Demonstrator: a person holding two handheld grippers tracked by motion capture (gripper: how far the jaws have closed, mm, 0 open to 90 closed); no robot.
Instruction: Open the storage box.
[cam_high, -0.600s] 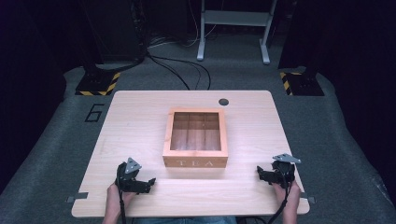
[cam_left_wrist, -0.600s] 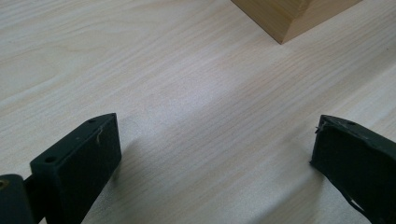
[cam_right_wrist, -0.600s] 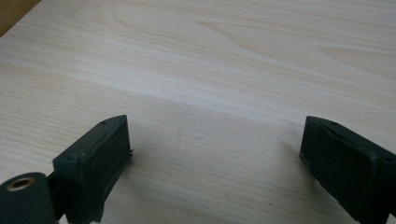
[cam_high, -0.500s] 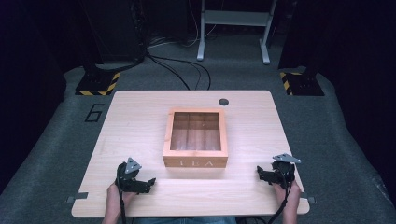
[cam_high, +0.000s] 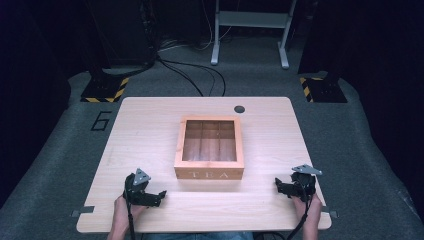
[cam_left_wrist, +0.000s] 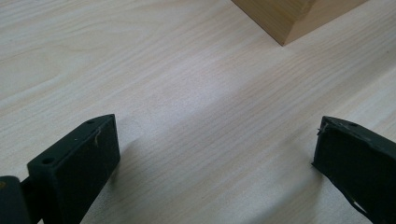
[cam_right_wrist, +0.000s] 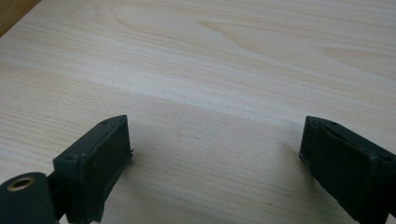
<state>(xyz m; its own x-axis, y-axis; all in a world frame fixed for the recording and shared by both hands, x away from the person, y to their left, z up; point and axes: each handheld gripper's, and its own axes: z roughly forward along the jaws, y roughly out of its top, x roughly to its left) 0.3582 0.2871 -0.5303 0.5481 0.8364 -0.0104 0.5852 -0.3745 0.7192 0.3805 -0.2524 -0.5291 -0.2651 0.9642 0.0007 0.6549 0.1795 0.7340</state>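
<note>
A wooden tea box (cam_high: 210, 148) with a clear lid and "TEA" on its front stands at the middle of the light wood table (cam_high: 150, 130). My left gripper (cam_high: 159, 196) rests near the front left of the table, open, with bare wood between its jaws (cam_left_wrist: 215, 154). A corner of the tea box (cam_left_wrist: 292, 18) shows beyond it. My right gripper (cam_high: 279, 186) sits at the front right, also open, holding nothing (cam_right_wrist: 215, 154). Both point inward toward the box and stand apart from it.
A round black cable hole (cam_high: 239, 109) lies at the table's far edge. Grey carpet surrounds the table, with a "6" marking (cam_high: 101, 120) at left, cables (cam_high: 195, 75) and a white stand (cam_high: 250, 30) behind, and striped bases (cam_high: 106, 89) at both far corners.
</note>
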